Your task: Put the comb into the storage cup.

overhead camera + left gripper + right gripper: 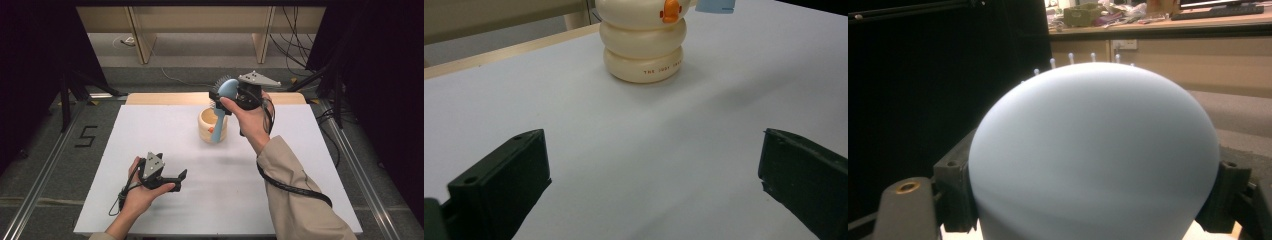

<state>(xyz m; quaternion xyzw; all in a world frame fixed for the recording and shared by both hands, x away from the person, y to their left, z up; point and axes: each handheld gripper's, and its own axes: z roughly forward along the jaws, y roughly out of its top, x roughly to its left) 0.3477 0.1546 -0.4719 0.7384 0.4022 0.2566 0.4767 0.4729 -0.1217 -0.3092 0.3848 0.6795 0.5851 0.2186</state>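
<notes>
My right gripper (223, 100) is raised over the far middle of the table, shut on the head of a light blue hairbrush (219, 124). The brush hangs handle-down. Its handle end (716, 6) is level with the top ring of a cream ringed holder (205, 124) and beside it. In the right gripper view the rounded back of the brush (1093, 150) sits between both jaws of that gripper (1093, 195), with bristle tips showing over its top. The holder (644, 50) carries an orange knob (670, 10). My left gripper (177, 177) rests low at the near left, open and empty (654, 185).
The white table top (225, 195) has a wooden strip (165, 98) along its far edge. Metal rails run along both sides on the floor, with a "5" mark (86, 136) at the left. Cables (295, 50) lie behind the table, between dark curtains.
</notes>
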